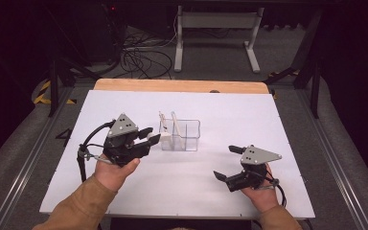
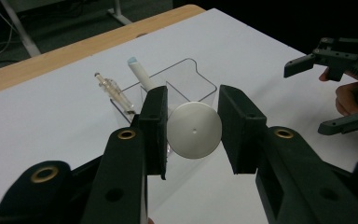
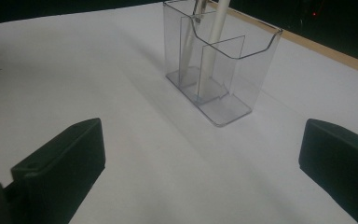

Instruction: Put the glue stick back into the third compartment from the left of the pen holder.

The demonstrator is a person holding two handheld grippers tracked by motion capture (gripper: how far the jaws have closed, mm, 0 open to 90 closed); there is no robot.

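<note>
The left gripper (image 2: 193,133) has its fingers clamped on a white round disc (image 2: 195,130), held just short of the clear organizer (image 2: 193,79), where a white pen (image 2: 140,74) already leans. To do this well, I'd keep the disc upright, line it over an open compartment, then release. The right gripper (image 1: 230,163) rests on the bench (image 1: 268,124), fingers wide apart and empty.

Left tongs (image 1: 149,136) just left of the holder (image 1: 180,135), jaws clamped on a white disc (image 2: 195,130), pointing at it. Right tongs (image 1: 226,162) well off to the holder's right, jaws wide, nothing between them, hand (image 1: 261,191) low.
</note>
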